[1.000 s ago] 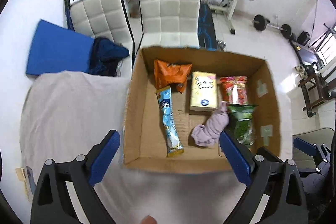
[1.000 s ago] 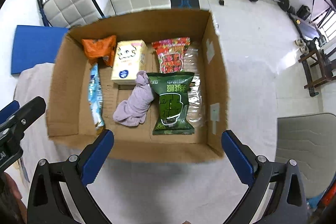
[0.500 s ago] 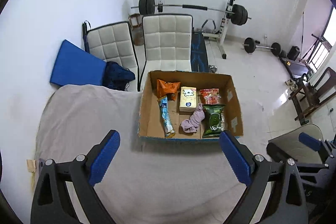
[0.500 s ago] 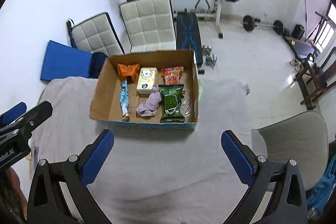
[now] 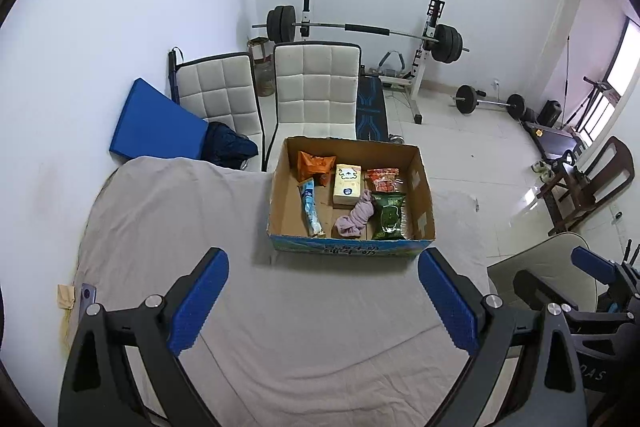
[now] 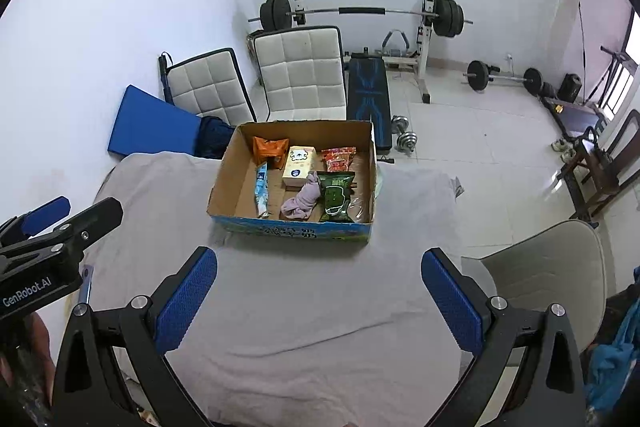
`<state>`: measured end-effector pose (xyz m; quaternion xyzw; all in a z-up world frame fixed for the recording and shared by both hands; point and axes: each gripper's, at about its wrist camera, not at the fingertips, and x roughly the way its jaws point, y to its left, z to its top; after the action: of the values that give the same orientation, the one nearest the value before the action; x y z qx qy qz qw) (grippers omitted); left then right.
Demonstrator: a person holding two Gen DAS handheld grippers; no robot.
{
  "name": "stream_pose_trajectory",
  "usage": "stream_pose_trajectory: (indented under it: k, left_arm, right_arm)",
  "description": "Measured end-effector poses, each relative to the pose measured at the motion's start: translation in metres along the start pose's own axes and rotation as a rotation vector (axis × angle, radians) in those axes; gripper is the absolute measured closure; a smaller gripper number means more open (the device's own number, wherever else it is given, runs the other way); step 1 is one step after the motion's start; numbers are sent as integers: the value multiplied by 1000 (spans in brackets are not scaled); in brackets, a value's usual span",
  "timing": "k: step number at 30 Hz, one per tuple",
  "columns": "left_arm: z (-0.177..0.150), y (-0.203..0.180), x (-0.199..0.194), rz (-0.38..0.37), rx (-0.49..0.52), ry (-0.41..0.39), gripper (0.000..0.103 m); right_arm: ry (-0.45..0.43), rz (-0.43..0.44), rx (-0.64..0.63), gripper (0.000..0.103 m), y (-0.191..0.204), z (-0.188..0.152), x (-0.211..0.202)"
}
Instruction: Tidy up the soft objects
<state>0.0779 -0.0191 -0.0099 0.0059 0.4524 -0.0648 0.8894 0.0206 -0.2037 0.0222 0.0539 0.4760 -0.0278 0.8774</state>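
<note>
A cardboard box (image 5: 280, 183) (image 6: 224, 175) stands on the grey-covered table at its far edge. Inside lie an orange bag (image 5: 314, 165) (image 6: 270, 149), a blue packet (image 5: 310, 207) (image 6: 261, 189), a cream carton (image 5: 347, 183) (image 6: 298, 165), a red snack bag (image 5: 382, 177) (image 6: 338, 157), a green snack bag (image 5: 388, 215) (image 6: 336, 197) and a crumpled mauve cloth (image 5: 356, 217) (image 6: 302, 201). My left gripper (image 5: 322, 301) is open and empty, well back from the box. My right gripper (image 6: 320, 297) is open and empty too, equally far back.
The grey cloth (image 5: 180, 227) covers the table. Two white padded chairs (image 5: 316, 87) and a blue cushion (image 5: 154, 125) stand behind the box. A beige chair (image 6: 548, 267) sits at the right. A barbell rack (image 5: 360, 29) and weights fill the far floor.
Both grippers have pulled up and back from right above the box to well short of it. The box and its contents have not moved.
</note>
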Motion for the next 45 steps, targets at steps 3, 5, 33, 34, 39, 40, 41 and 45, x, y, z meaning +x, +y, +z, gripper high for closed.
stream_pose_trajectory:
  k: [3,5,33,34,39,40,41,45]
  left_arm:
    - [-3,1,-4,13,-11,-9,6]
    - [-4,3,-5,4,-19,-18,6]
    - [11,6,34,69,2,-41,0]
    - [11,6,34,70,2,-40,0]
    - [13,7,36,74,1,-42,0]
    - [13,6,37,75,2,-43,0]
    - [13,7,38,74,2,-43,0]
    - [13,8,38,76,5,-48,0]
  right_arm:
    - [-12,-10,-4,0,1,-3,-10]
    - [-23,-27,-5,0,1,-3,-15]
    - [-39,-103,10,0,-9,35,36]
    - [-41,-103,8,0,-7,35,38]
    - [-43,-104,7,0,-7,35,45]
    - [-43,-104,6,0,-7,35,45]
    - [-43,-103,3,0,-7,35,45]
    - [-39,-98,5,0,-7,36,45]
